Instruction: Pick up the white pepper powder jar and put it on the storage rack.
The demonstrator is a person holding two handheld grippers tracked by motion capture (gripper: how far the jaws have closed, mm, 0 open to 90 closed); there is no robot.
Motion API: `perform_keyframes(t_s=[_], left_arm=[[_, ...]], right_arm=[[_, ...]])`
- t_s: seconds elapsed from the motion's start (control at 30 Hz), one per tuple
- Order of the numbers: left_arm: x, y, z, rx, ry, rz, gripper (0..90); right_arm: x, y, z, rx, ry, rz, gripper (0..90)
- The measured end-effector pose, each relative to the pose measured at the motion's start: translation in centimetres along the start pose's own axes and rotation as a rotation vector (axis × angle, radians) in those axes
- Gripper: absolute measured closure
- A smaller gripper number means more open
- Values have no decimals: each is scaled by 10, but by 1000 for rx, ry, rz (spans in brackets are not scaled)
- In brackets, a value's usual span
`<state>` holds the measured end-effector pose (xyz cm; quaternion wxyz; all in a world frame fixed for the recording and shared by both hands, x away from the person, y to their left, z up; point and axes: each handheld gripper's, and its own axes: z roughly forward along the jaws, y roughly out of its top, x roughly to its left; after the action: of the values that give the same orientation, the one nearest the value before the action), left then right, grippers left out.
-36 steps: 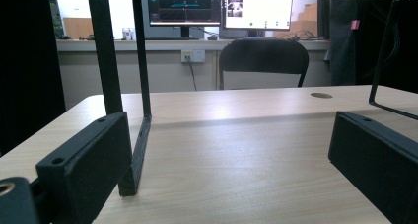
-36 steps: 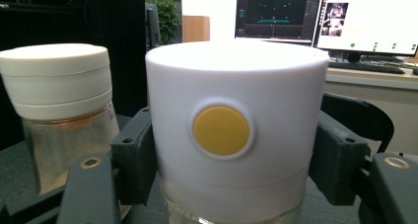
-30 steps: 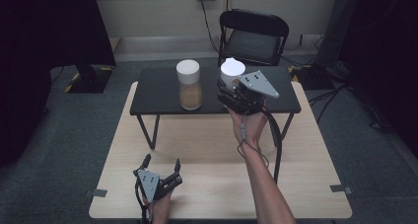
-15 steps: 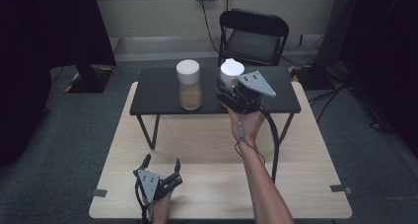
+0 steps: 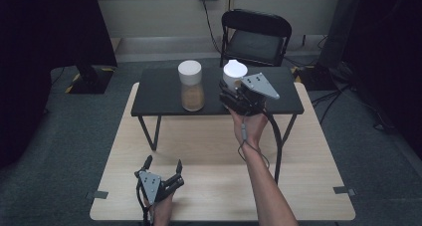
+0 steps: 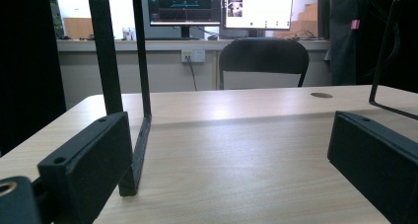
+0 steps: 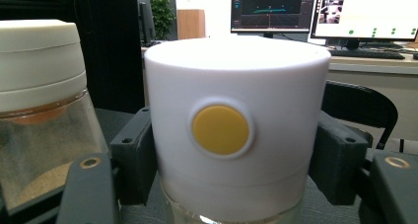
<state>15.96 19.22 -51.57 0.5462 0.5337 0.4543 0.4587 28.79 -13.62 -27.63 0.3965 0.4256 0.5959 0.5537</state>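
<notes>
- Up on the small black surface [image 5: 164, 94], the right gripper [image 5: 238, 97] has its jaws clamped on the white lid [image 7: 236, 120] of a jar [image 5: 234, 76]; the 2 black jaws press the lid from either side in the right gripper view.
- That lid carries 1 round yellow dot [image 7: 220, 130] facing the camera, and a strip of clear glass shows just under the lid's lower edge.
- A second jar [image 5: 191, 85] stands upright near the held one, to its left in the high view, and apart from it. It has a pale lid and sandy brown stuff inside.
- Both jars are on the black surface, which stands on thin dark legs on top of the wider wooden surface [image 5: 209, 151].
- Low at the near edge of the wooden surface, the left gripper [image 5: 162, 172] rests in the person's left hand [image 5: 160, 210]. Its jaws stand wide apart with nothing between them.
- Between those jaws, the left gripper view looks across bare wood towards 1 black leg [image 6: 140, 110] of the raised surface.
- Beyond the surfaces stands a black chair [image 5: 256, 37] against the wall.
- Monitors [image 7: 365, 12] glow in the background of the right gripper view.
</notes>
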Motion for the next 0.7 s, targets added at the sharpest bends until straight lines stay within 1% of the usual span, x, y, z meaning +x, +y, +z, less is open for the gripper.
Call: perform_keyframes(t_s=[0.13,0.23,0.37,0.5,0.57,0.63,0.7], left_arm=[[0,0,0,0,0,0,29],[0,0,0,0,0,0,29],[0,0,0,0,0,0,29],[0,0,0,0,0,0,29],[0,0,0,0,0,0,29],[0,0,0,0,0,0,29],[0,0,0,0,0,0,29]], right_arm=[[1,0,0,-2,-5,2,302],[1,-2,-1,-8,-6,-9,303],[-1,0,0,-3,2,0,301],[-1,0,0,-2,1,-1,298],[2,-1,0,-13,-8,-9,259],[1,-3,-1,-32,1,-4,246],[2,-1,-2,-35,3,-9,195]])
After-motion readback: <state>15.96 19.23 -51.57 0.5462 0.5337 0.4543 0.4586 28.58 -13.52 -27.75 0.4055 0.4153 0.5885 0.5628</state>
